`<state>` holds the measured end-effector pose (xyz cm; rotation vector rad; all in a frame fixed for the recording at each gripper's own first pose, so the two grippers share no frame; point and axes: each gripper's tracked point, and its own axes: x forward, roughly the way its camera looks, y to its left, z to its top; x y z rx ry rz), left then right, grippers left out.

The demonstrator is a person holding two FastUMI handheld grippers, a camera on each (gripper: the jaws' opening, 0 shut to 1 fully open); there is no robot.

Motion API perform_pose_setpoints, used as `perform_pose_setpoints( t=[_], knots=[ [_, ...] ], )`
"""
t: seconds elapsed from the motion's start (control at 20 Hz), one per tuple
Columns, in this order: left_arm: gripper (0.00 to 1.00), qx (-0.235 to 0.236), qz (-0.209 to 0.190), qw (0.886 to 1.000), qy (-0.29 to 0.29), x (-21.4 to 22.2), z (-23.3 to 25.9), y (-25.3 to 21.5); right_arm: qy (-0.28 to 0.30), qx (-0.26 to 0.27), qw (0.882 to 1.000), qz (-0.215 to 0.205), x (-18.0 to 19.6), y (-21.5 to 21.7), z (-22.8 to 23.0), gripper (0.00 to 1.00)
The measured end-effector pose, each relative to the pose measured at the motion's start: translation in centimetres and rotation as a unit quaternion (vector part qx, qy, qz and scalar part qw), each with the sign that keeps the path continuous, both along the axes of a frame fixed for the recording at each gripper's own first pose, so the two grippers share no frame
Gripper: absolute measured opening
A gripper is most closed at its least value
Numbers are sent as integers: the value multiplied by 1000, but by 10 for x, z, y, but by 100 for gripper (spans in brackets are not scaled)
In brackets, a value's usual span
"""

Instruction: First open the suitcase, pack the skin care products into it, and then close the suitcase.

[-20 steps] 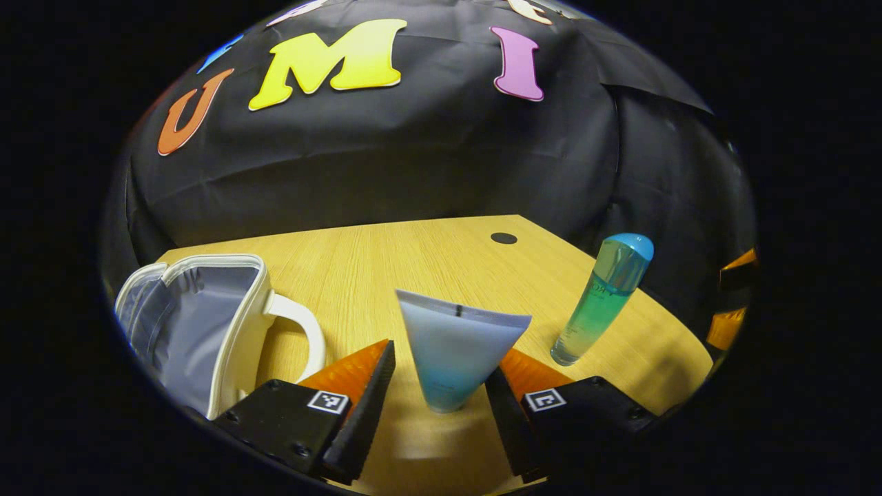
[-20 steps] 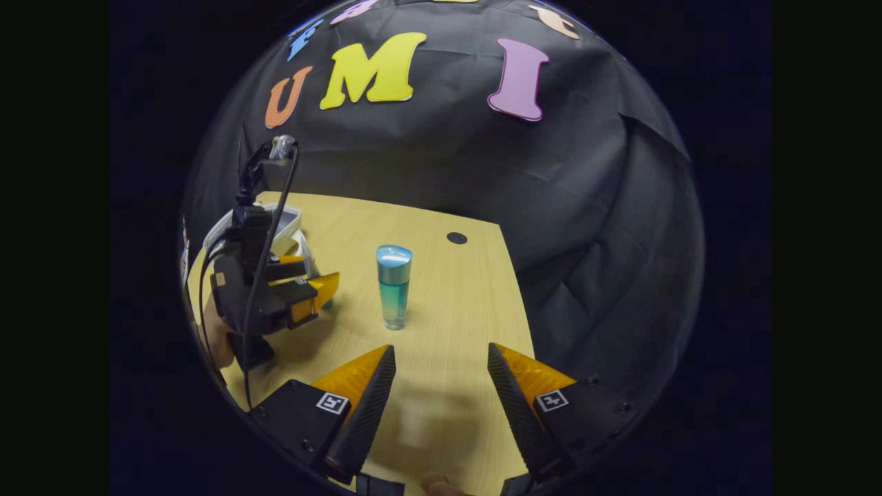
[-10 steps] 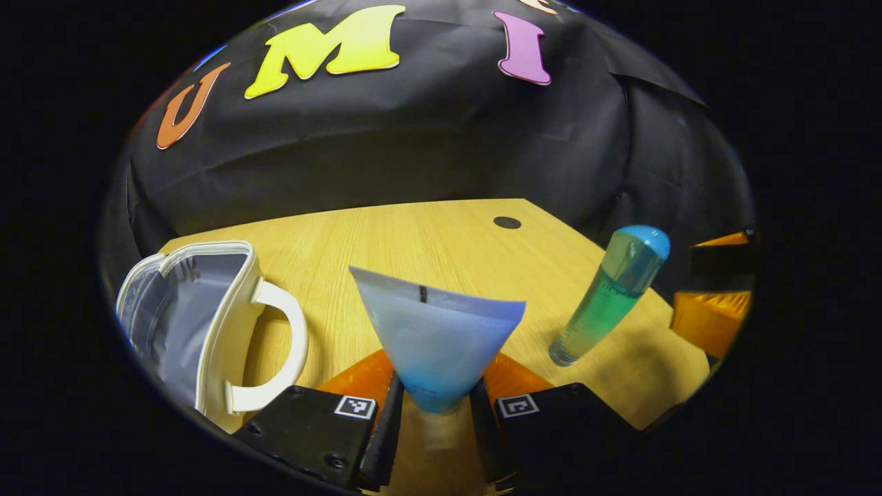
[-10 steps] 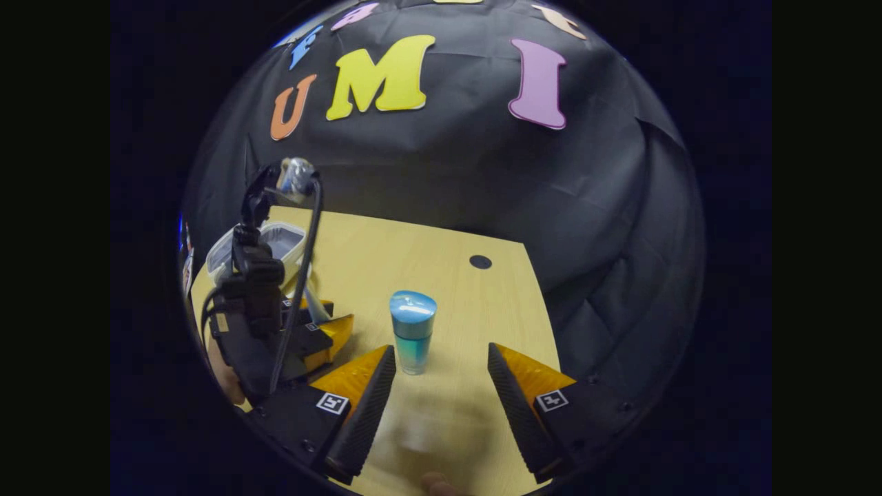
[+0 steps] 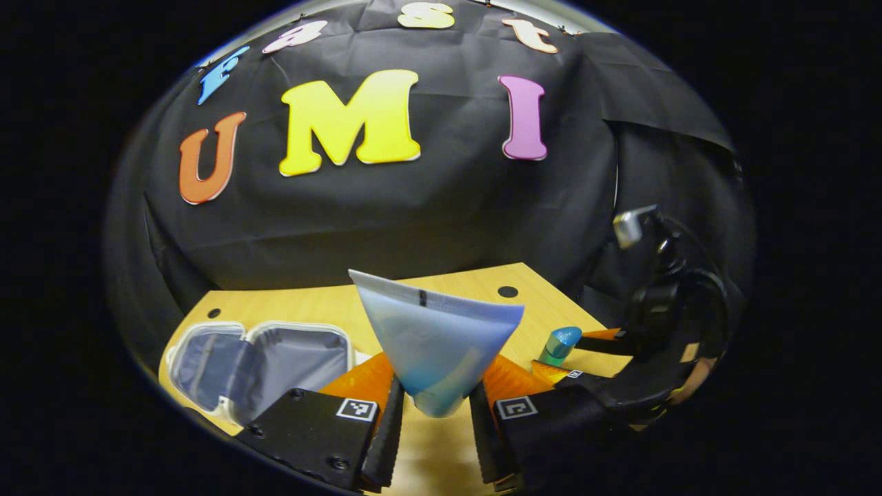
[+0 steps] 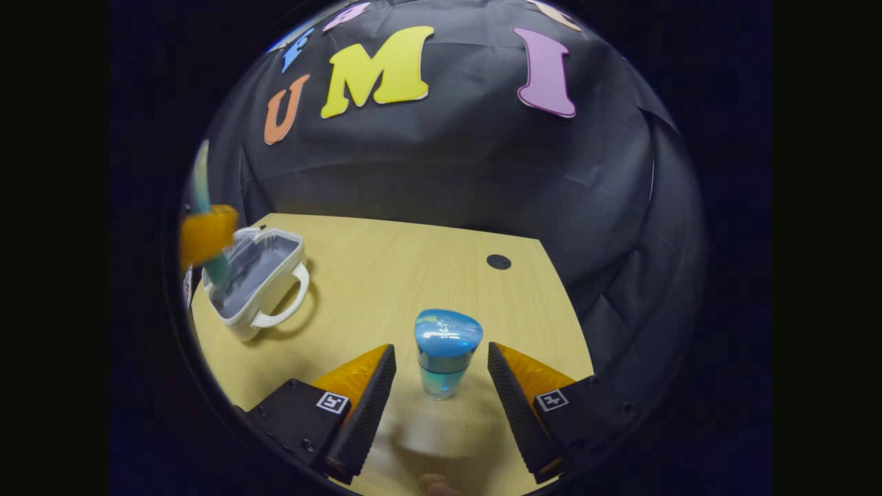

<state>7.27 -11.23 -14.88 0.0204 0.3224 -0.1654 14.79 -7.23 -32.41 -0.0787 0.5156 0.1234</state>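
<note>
My left gripper is shut on the lower end of a pale blue tube and holds it up above the table, crimped end upward. The small white suitcase lies open at the lower left, its grey lining showing. In the right gripper view the suitcase sits at the left with its handle toward me, and the raised tube shows blurred above it. A green bottle with a blue cap stands upright between the open fingers of my right gripper, with a gap on each side.
The wooden table has a dark round hole near its far right corner. Black cloth walls close in behind and to the right. The right gripper's body and cable rise at the right of the left gripper view.
The left gripper closed on the tube and lifted it off the table. The right gripper moved forward until the bottle stood between its fingers.
</note>
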Motion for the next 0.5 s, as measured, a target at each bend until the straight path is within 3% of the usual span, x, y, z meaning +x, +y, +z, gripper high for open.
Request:
perform_pose_setpoints(
  t=[0.05,0.3,0.4,0.5],
  knots=[
    [48,-4,21,1000,-13,-4,18,17,-2,-6,1000,-10,5,-2,-3,80],
    [47,19,59,998,-32,-37,82,79,6,6,999,-49,17,-1,-20,75],
    [48,29,71,996,-39,-41,91,104,7,10,998,-64,18,-3,-22,66],
    [47,23,93,995,-31,-49,101,130,8,15,997,-73,16,-2,-22,45]
  ],
)
